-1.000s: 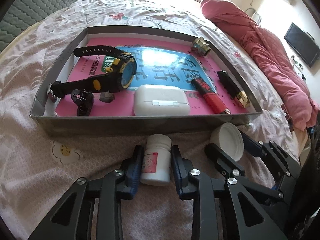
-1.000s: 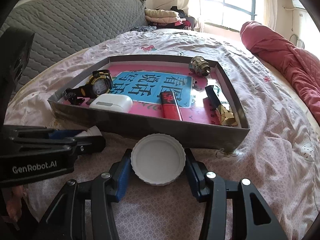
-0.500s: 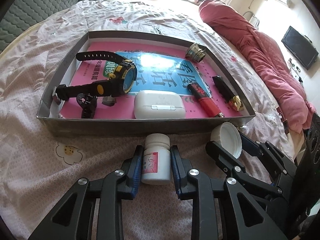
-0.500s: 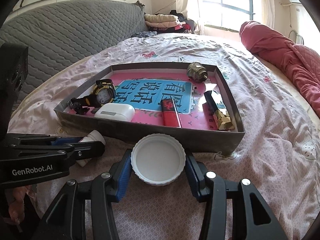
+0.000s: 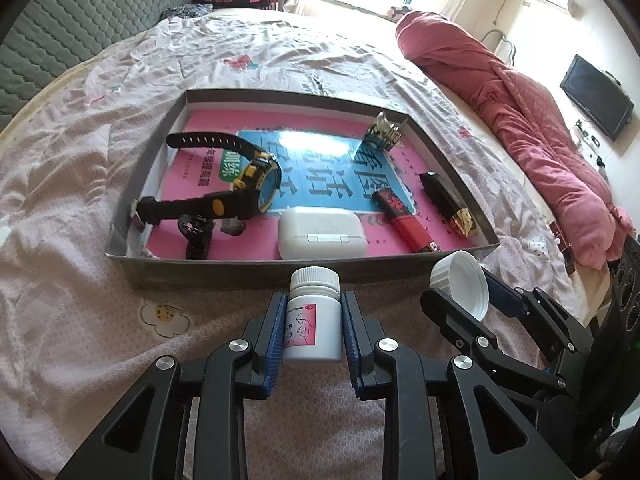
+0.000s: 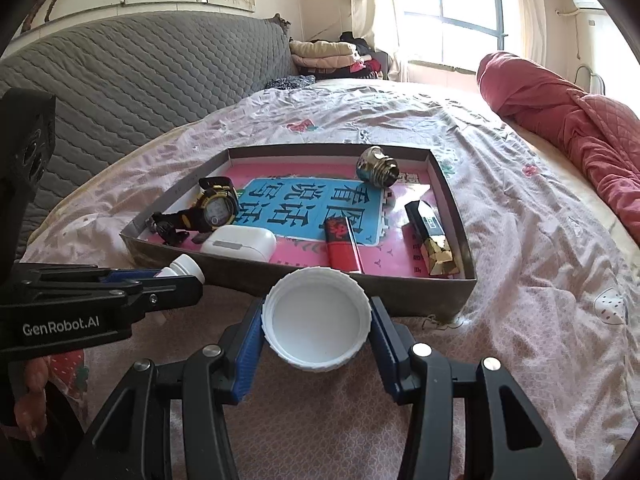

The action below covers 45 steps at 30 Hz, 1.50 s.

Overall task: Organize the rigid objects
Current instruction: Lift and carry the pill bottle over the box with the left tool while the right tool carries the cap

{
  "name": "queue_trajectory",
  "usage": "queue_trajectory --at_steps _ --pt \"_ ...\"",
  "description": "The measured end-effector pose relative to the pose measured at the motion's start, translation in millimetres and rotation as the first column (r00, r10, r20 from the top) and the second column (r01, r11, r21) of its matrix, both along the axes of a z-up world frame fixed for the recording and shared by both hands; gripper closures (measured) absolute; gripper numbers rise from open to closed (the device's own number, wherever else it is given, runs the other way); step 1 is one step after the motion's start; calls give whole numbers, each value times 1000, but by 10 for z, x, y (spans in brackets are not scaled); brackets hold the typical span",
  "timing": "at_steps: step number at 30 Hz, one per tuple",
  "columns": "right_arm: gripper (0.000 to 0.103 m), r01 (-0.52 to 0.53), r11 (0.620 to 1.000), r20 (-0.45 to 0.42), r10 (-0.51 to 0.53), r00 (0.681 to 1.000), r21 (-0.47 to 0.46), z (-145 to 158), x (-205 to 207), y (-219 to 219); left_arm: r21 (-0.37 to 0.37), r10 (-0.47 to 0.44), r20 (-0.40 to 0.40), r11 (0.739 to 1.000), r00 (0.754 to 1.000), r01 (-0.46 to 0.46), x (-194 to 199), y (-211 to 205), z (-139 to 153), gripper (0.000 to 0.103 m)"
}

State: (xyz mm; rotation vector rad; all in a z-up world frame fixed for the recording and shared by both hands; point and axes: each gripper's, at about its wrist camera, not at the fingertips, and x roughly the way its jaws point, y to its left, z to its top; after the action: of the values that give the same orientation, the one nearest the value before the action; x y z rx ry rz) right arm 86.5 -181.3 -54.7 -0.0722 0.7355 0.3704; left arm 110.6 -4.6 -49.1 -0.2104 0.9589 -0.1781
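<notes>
Left gripper [image 5: 313,330] has lifted since the earlier frame: tray [image 5: 248,270] now sits smaller and farther off in its view, more bedspread [image 5: 80,280] showing in front. Its jaws are narrow, blue pads clamped on both sides of the white pill bottle [image 5: 314,320], which is upright with cap on, just short of the tray's near wall. Right gripper [image 6: 316,330] sits about half open, pads pressing the rim of the white lid [image 6: 316,318], hollow side facing the camera, also just in front of the tray. In the tray: watch [image 5: 240,184], white earbud case [image 5: 320,238], red lighter [image 5: 402,220], black-and-gold lipstick [image 5: 450,204], metal bulb base [image 6: 378,166].
</notes>
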Motion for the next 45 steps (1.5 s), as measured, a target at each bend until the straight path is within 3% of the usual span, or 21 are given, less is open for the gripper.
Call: queue_trajectory --at_steps 34,45 --pt "53 53 998 110 -56 992 30 389 -200 -163 26 55 120 998 991 -58 -193 341 461 75" --pt "53 79 996 172 -83 982 30 522 -42 -189 2 127 162 992 979 -129 -54 591 554 75"
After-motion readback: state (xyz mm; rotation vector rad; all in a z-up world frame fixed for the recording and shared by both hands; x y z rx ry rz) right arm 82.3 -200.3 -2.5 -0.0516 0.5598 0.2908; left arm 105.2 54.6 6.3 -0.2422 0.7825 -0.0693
